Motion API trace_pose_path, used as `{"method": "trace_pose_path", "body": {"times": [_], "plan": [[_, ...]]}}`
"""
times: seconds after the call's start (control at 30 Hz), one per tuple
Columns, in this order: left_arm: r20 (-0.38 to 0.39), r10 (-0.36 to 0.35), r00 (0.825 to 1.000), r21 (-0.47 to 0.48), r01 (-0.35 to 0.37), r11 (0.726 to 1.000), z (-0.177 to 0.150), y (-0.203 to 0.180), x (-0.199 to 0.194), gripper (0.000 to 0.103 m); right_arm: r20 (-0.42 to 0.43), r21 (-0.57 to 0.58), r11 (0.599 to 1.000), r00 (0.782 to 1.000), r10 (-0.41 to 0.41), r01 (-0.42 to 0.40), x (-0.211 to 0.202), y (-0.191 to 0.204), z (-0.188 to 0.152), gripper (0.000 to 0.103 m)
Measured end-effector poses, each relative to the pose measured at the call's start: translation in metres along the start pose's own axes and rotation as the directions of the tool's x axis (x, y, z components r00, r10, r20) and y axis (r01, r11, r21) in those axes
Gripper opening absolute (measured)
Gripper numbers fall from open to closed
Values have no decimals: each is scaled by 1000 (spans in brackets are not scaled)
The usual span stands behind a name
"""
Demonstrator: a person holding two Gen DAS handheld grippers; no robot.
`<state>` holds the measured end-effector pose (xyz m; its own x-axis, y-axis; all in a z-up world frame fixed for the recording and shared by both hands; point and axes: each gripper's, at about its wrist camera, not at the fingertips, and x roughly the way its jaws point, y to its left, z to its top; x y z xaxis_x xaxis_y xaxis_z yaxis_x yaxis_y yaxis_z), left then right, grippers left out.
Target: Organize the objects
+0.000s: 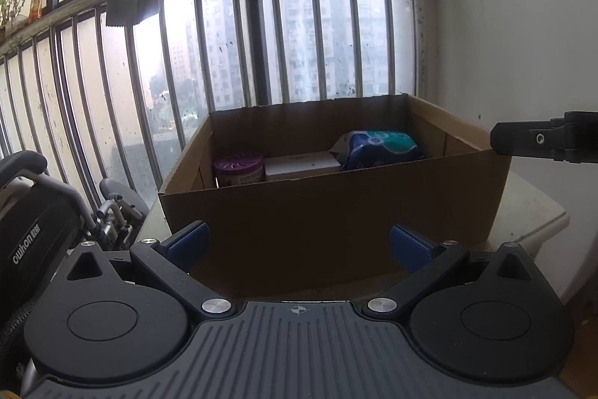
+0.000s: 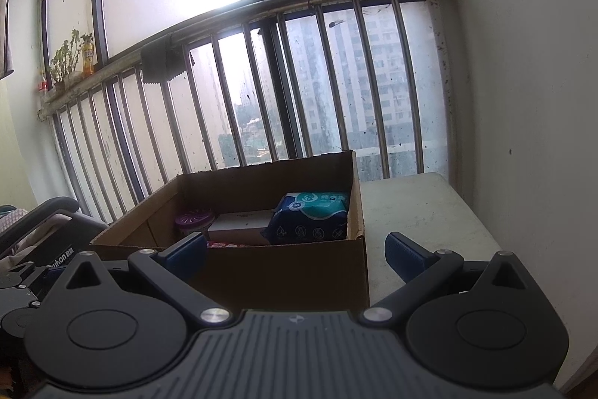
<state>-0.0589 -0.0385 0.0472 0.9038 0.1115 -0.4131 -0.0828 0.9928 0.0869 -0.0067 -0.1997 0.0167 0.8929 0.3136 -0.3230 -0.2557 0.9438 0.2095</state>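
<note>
— Where do we stand with our claws?

— Both are spread wide and carry nothing. Our left claw (image 1: pixel 299 245) faces the near wall of the cardboard box (image 1: pixel 336 212) almost squarely; our right claw (image 2: pixel 297 255) sits off toward the box's right near corner, with bare counter (image 2: pixel 418 212) ahead of its right finger.

— And the things we are sorting?

— All we can see lie inside the box, ahead of and below both claws, along the far wall. From left to right: the purple-lidded tub (image 1: pixel 239 169), the white carton (image 1: pixel 302 165), the blue wipes pack (image 1: pixel 381 144). In the right wrist view something pink (image 2: pixel 224 244) peeks up just behind the near wall; we cannot tell what it is.

— Which claw is nearer to what?

— We judge the wipes pack belongs to the right claw, since it lies against the box's right wall, and the tub to the left. The pack's long axis runs roughly across our view, left to right, tilted up against the carton.

— So the reach?

— Over the near wall and down; that wall is the obstacle to clear first.
</note>
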Motion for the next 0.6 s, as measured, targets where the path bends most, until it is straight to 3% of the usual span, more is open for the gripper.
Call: {"method": "trace_pose_path", "body": {"times": [0.43, 0.6], "plan": [[12, 25, 1000, -2, -25, 1000, 2, 1, -4, 103, 5, 25, 1000, 1000, 16, -16, -4, -5, 0, 103], [-3, 29, 1000, -44, -29, 999, 0, 2, 3, 103, 7, 21, 1000, 1000, 3, -3, -4, -4, 0, 103]]}}
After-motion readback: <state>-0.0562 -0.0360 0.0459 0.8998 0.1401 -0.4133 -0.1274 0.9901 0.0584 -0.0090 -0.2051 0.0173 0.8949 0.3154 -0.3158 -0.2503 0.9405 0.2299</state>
